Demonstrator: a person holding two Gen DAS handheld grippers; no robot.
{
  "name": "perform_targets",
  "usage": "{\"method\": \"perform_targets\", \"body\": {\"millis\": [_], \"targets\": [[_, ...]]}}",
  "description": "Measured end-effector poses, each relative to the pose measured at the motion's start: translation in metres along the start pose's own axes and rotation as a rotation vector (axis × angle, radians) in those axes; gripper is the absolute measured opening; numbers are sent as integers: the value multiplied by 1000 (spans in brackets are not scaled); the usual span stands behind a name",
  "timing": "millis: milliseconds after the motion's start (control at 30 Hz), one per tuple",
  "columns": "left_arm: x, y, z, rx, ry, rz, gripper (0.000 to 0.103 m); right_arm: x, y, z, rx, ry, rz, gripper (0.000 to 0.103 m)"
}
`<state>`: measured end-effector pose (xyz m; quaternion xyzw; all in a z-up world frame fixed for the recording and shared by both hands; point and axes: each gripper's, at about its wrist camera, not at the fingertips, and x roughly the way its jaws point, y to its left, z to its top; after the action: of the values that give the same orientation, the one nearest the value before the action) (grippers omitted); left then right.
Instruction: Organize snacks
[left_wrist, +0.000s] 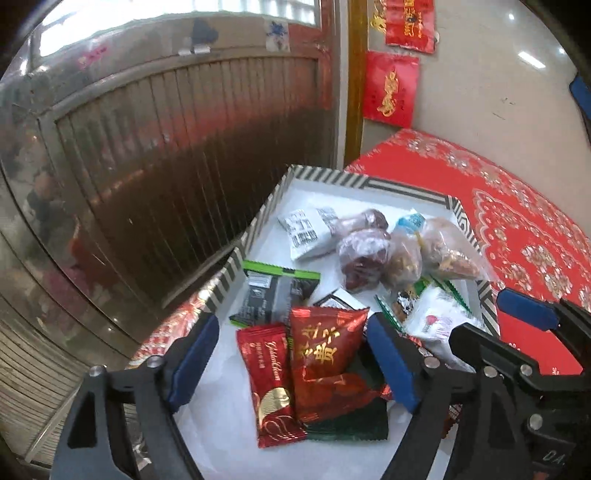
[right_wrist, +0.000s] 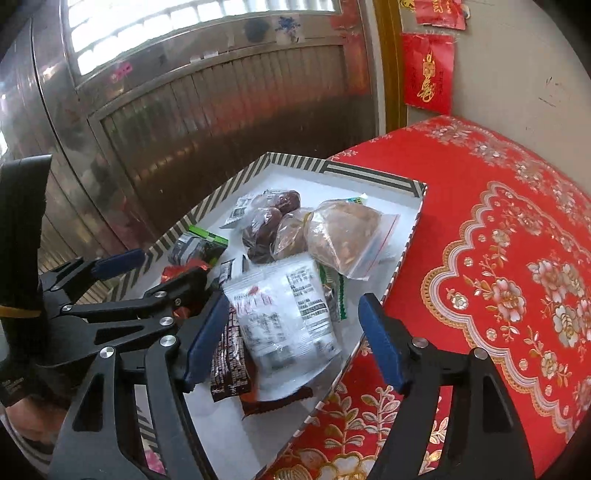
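Note:
A shallow box with a black-and-white striped rim (left_wrist: 406, 186) (right_wrist: 369, 175) sits on the table and holds several snack packets. My left gripper (left_wrist: 291, 358) is open over its near end, and two red foil packets (left_wrist: 325, 343) lie on the box floor between its fingers, not pinched. My right gripper (right_wrist: 295, 339) is open too. A white printed packet (right_wrist: 284, 314) sits loose between its blue pads, partly blurred, beside a dark patterned packet (right_wrist: 229, 365). Clear bags of dates (left_wrist: 362, 258) and nuts (right_wrist: 343, 232) lie further back. Each gripper shows in the other's view (left_wrist: 498, 321) (right_wrist: 155, 271).
The box rests at the left edge of a table covered in a red floral cloth (right_wrist: 498, 258). A ribbed metal door (left_wrist: 166, 147) stands close behind and to the left. Red paper decorations (left_wrist: 391, 88) hang on the pale wall at the back.

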<state>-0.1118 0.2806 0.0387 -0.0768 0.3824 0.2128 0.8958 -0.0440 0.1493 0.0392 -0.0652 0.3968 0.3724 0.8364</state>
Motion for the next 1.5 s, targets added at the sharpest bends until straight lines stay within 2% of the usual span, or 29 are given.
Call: {"method": "perform_targets", "body": {"millis": [133, 233, 500, 700, 1500], "targets": [[-8, -1, -2, 7, -31, 4, 92, -9, 1, -2, -7, -42, -37, 73], [-14, -4, -4, 8, -57, 6, 93, -20, 2, -5, -16, -86, -90, 73], [-22, -15, -5, 12, -87, 3, 98, -38, -5, -19, 13, -156, -142, 74], [-29, -18, -7, 17, -104, -22, 103, -45, -12, -25, 29, -162, -144, 74], [-36, -29, -13, 58, -101, -29, 103, -53, -22, -31, 36, -157, -149, 74]]}}
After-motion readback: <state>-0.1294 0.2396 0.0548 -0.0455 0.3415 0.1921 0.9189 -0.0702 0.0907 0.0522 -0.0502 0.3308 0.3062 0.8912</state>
